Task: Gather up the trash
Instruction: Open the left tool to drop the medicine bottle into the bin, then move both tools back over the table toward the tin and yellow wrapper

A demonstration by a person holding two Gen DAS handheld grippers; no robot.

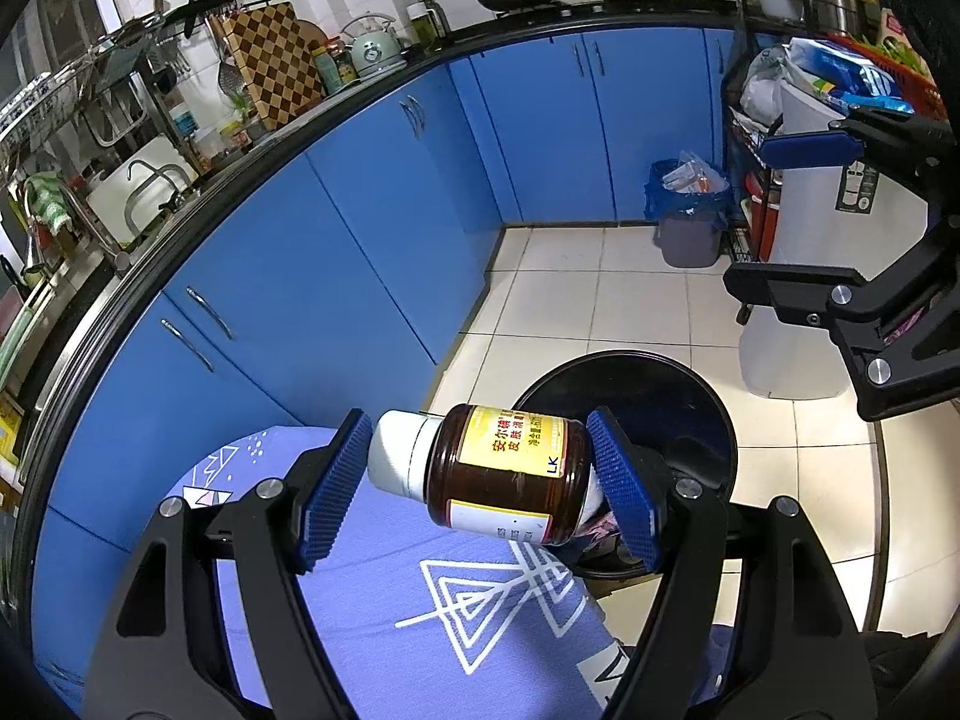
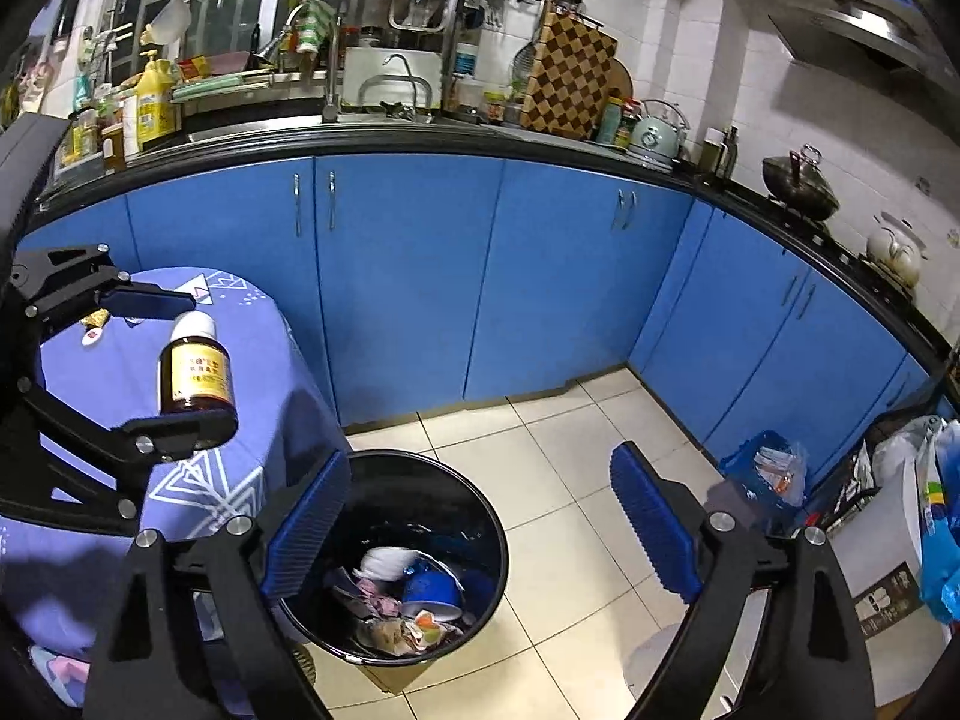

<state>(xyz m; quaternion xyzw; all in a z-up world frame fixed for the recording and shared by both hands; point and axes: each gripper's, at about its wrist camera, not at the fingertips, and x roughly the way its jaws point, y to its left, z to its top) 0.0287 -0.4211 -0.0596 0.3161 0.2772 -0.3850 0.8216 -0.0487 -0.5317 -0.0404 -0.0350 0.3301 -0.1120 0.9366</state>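
Note:
My left gripper (image 1: 477, 480) is shut on a brown bottle (image 1: 507, 471) with a white cap and yellow label, held end to end, cap against the left pad. It hangs over the edge of the blue-clothed table (image 1: 384, 570), beside the black trash bin (image 1: 678, 414). In the right wrist view the same bottle (image 2: 195, 375) sits in the left gripper (image 2: 165, 360) above the table (image 2: 120, 372). My right gripper (image 2: 480, 528) is open and empty above the bin (image 2: 474, 516), which holds mixed trash. The right gripper also shows in the left wrist view (image 1: 774, 216).
Blue kitchen cabinets (image 2: 408, 276) run along the back and right under a cluttered counter. A small wrapper (image 2: 95, 324) lies on the table. A grey bin with a blue bag (image 1: 687, 210) stands in the corner. A white appliance (image 1: 834, 252) and a rack stand at right.

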